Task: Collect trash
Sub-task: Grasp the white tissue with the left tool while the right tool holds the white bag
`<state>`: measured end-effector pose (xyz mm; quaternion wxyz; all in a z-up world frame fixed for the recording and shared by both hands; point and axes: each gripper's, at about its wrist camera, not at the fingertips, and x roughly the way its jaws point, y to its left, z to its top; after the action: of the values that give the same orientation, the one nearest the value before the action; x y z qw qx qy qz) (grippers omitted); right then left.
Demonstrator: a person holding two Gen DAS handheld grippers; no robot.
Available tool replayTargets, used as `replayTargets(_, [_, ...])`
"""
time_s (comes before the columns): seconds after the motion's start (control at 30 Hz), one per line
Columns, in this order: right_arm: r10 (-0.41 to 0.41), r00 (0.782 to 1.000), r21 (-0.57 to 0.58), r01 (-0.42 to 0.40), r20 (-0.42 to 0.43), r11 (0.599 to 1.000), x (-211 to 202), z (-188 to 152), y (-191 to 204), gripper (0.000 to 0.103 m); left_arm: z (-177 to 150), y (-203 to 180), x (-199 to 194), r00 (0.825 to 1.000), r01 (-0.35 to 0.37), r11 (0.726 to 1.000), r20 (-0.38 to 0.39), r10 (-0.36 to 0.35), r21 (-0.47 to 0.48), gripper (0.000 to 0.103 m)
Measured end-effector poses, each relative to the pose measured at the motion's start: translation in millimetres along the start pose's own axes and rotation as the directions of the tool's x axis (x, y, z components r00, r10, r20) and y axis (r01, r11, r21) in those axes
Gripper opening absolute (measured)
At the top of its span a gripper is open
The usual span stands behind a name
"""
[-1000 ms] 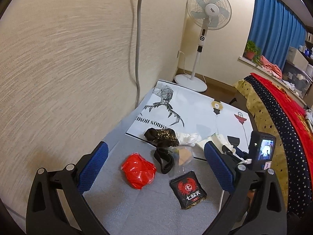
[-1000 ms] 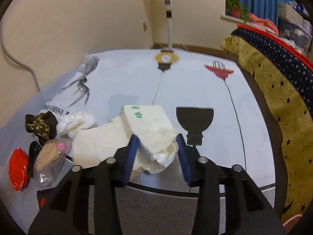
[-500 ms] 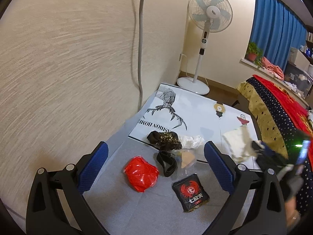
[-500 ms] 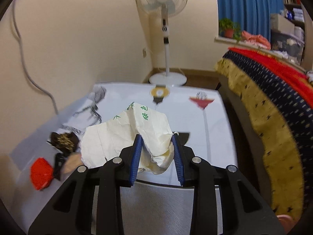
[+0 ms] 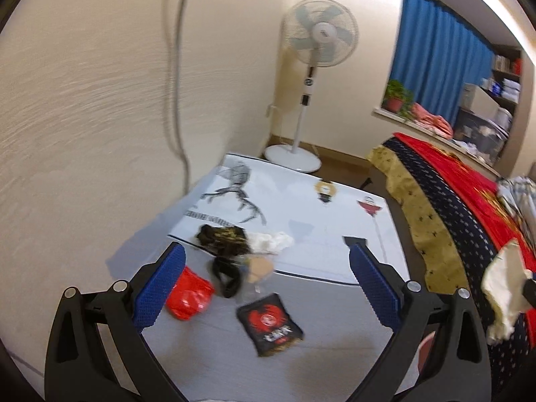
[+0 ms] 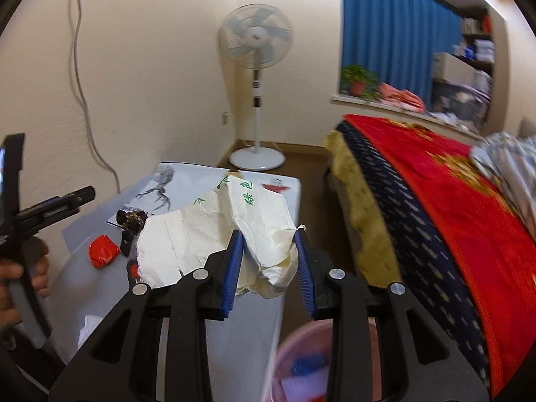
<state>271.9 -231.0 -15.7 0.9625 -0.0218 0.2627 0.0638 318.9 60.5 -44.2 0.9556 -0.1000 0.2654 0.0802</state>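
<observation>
We hold the left gripper (image 5: 266, 281) with its blue pads spread wide above the table (image 5: 207, 358), nothing between them. Below lie a red wrapper (image 5: 189, 298), a black packet (image 5: 269, 325), a black band (image 5: 226, 276) and white tissue (image 5: 271, 241). At the right edge hangs crumpled cream paper (image 5: 502, 288), over the red blanket (image 5: 462, 187).

Crinkled matt paper wrapper (image 6: 214, 234), glossy red plastic bag (image 5: 189, 296), smooth glossy tabletop (image 5: 335, 248), textured blue fingers (image 6: 231, 271).
</observation>
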Motion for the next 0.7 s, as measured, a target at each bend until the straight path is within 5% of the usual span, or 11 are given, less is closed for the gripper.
replayTargets(0.27, [-0.029,0.999,0.15,0.025,0.024,0.988,-35.6,-32.0,-58.8,0.033,-41.7,-29.9,-31.0,0.997,-0.004,0.995,0.083,-0.004,0.101,0.095])
replayTargets(0.53, [-0.038,0.999,0.218,0.036,0.005,0.975,-33.8,-38.8,-93.2,0.033,-135.0,-3.2,-45.7,0.992,-0.112,0.992,0.056,0.116,-0.062,0.095])
replayTargets(0.7, [-0.035,0.999,0.186,0.036,-0.011,0.982,-32.2,-43.6,-90.7,0.033,-165.7,-6.5,-31.2,0.981,-0.192,0.979,0.032,0.19,0.07,0.095])
